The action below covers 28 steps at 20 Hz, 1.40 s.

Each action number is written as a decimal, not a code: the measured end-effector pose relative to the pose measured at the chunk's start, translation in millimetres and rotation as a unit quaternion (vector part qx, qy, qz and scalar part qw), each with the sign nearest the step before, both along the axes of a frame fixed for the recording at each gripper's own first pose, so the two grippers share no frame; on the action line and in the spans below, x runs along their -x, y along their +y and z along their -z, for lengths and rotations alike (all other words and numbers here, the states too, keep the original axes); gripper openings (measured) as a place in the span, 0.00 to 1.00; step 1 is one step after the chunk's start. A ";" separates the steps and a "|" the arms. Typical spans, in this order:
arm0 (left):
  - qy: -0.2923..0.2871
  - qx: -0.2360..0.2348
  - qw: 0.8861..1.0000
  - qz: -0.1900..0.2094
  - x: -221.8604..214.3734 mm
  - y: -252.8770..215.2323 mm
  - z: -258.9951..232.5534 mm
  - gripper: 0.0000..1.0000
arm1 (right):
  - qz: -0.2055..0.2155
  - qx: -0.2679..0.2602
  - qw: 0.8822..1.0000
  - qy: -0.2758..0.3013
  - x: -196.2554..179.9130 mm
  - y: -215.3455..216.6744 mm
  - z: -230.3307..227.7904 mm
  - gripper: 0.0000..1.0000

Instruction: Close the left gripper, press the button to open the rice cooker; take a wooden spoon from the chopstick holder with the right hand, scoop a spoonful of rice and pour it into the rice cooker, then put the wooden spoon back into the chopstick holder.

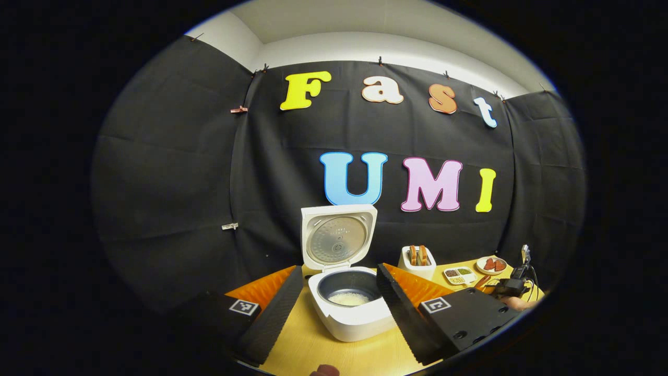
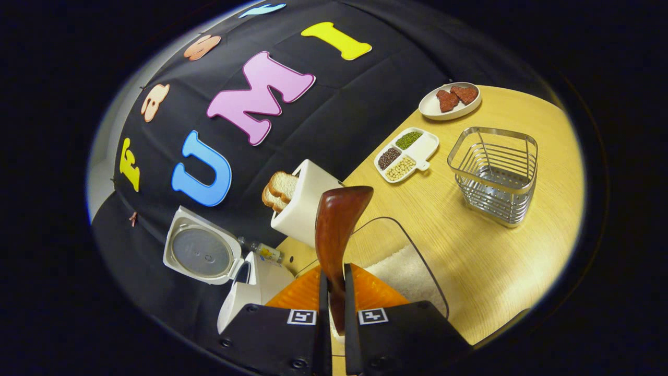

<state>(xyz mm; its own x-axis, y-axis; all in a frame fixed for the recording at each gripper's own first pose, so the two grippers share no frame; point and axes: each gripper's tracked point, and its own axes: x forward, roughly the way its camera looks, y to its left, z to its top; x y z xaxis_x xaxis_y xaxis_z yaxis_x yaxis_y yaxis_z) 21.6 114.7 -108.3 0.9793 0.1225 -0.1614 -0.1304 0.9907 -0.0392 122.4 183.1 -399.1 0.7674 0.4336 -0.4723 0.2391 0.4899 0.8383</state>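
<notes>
The white rice cooker [image 1: 350, 318] stands with its lid [image 1: 338, 236] up and some rice in its dark pot. My left gripper [image 1: 339, 270] is open, its fingers spread on either side of the pot, a little short of it. My right gripper [image 2: 334, 277] is shut on the wooden spoon [image 2: 339, 219], handle between the fingers and bowl pointing up and away. No rice shows on the side of the bowl that faces me. Below the spoon sits a clear container of rice [image 2: 399, 266]. The wire chopstick holder [image 2: 496, 172] stands to the right with nothing in it.
A white toaster [image 2: 305, 206] with bread slices stands beyond the rice container, the open rice cooker [image 2: 245, 292] to its left. A divided dish of beans [image 2: 407, 154] and a small plate [image 2: 450, 102] lie near the wall. The other gripper [image 1: 514, 286] and a hand show far right.
</notes>
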 end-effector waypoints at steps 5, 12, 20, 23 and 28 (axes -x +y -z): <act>-0.006 -0.004 1.000 0.000 5.4 -0.9 -5.8 0.97 | 0.018 -0.045 0.999 0.010 -3.4 -10.8 -11.1 0.14; -0.008 0.003 1.000 -0.005 13.9 3.7 -8.5 0.97 | 0.037 -0.087 0.995 0.016 -4.2 -16.5 -27.8 0.14; -0.012 0.007 1.000 -0.006 25.2 8.9 -7.3 0.97 | 0.040 -0.136 0.990 0.008 2.6 -13.7 -75.7 0.14; -0.017 0.015 1.000 -0.003 30.5 11.8 -6.6 0.97 | 0.030 -0.154 0.988 0.010 3.7 0.4 -100.2 0.14; -0.019 0.018 1.000 -0.006 34.8 22.2 -1.8 0.99 | 0.001 -0.179 0.984 0.000 -5.4 41.7 -147.7 0.14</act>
